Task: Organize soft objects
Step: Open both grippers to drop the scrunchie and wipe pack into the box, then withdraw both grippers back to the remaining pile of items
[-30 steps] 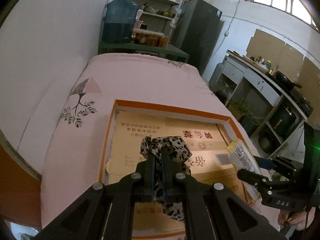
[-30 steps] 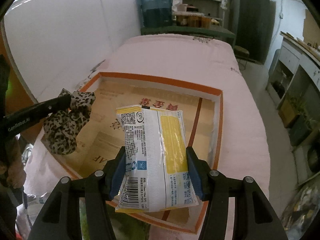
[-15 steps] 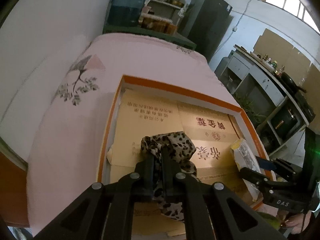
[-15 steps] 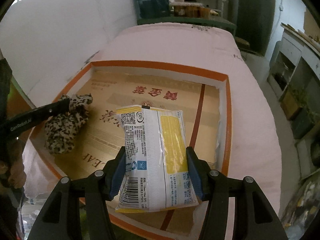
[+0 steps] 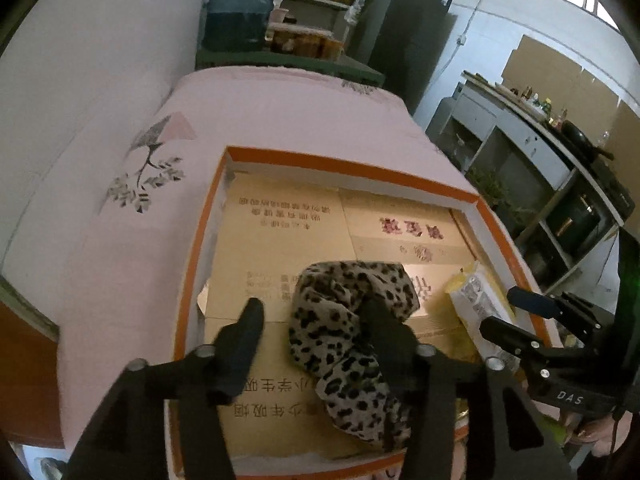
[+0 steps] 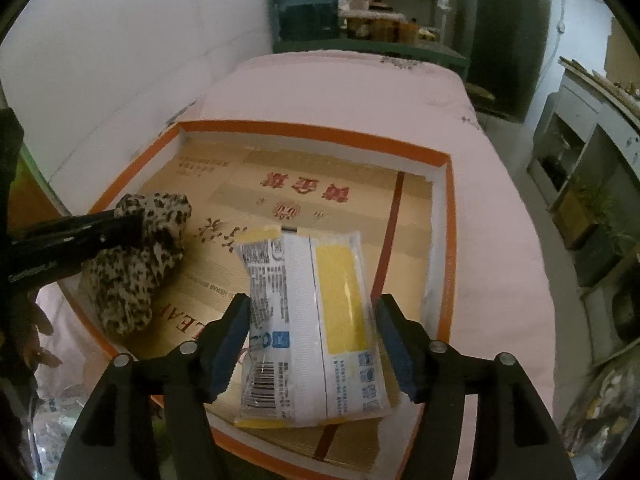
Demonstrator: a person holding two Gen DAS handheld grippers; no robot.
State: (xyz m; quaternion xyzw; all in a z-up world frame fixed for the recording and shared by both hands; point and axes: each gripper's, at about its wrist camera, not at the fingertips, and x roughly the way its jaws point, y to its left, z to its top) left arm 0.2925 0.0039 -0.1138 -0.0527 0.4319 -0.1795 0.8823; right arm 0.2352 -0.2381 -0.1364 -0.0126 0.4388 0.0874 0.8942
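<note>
A leopard-print soft cloth (image 5: 352, 320) lies on the cardboard floor of a shallow orange-rimmed box (image 5: 340, 164). My left gripper (image 5: 316, 316) is open, its jaws spread; the cloth rests against the right finger (image 5: 384, 320). The cloth also shows in the right wrist view (image 6: 136, 264), at the box's left side. A white and yellow soft packet (image 6: 316, 332) lies in the box (image 6: 320, 136) between the spread jaws of my right gripper (image 6: 312, 320), which is open. The packet shows in the left wrist view (image 5: 476, 304).
The box sits on a pink bedcover (image 5: 280, 112) beside a white wall (image 5: 80, 60). A blue water jug (image 5: 240, 8), shelves and a dark fridge (image 5: 404, 28) stand beyond the bed. A counter (image 5: 540, 128) runs along the right.
Both grippers have gone down into the box and opened. The left let go of the leopard cloth, the right let go of the packet; both things now lie on the cardboard.
</note>
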